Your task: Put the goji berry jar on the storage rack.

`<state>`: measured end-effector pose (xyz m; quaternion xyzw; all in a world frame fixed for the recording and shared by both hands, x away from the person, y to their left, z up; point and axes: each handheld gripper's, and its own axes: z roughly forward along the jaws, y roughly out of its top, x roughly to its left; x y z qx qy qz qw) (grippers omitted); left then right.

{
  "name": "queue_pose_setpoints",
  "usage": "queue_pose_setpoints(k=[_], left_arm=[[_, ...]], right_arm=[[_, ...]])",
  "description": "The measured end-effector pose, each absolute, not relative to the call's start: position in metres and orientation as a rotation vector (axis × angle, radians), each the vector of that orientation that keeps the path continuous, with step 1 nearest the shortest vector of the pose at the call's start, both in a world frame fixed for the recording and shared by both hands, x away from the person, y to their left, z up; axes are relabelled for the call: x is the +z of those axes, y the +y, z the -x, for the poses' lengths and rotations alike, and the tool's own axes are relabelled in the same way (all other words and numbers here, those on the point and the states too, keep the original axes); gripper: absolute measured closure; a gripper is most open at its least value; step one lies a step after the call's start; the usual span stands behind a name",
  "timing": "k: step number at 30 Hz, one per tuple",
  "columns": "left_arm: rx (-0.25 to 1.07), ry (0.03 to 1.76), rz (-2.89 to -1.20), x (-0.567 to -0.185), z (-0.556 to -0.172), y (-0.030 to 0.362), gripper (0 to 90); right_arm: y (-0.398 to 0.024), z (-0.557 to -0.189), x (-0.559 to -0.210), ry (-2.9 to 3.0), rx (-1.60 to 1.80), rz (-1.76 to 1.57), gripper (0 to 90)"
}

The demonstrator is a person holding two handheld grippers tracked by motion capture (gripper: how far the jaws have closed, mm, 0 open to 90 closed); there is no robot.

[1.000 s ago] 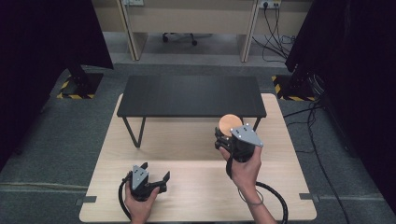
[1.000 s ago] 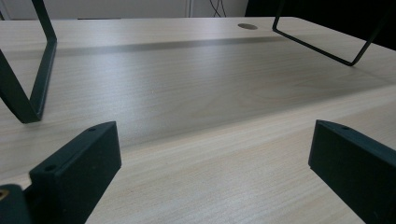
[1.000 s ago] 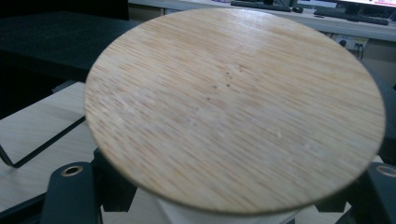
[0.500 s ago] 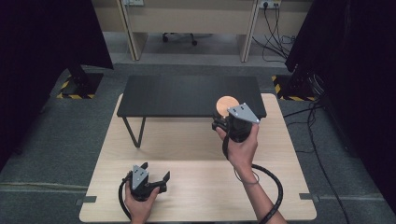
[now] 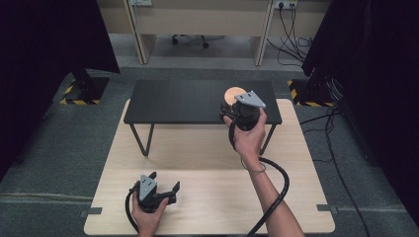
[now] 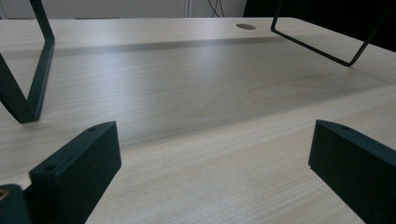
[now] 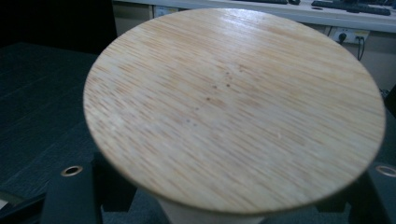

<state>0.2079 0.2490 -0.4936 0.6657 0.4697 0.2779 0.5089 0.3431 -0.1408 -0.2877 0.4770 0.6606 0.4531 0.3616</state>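
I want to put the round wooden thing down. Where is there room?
The black shelf is bare left of the right gripper holding the wooden-topped piece. The table is bare between the shelf legs; the left gripper rests at the near edge.

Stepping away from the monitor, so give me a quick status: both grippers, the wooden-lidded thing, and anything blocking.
Left gripper open, low over the table. Right gripper shut on the wooden-topped container, above the black shelf. Shelf bare beneath; nothing blocking.

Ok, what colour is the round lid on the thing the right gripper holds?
Light tan wood with fine straight grain; the round lid shows best in the right gripper view.
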Motion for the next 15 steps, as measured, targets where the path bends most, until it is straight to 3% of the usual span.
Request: queue_pose_setpoints(k=[15], left_arm=[[0.667,1.131,-1.602,-0.494,-0.208,0.249,1.6]], right_arm=[[-0.146,-0.366,-0.291,1.724,1.204,-1.255,26.3]])
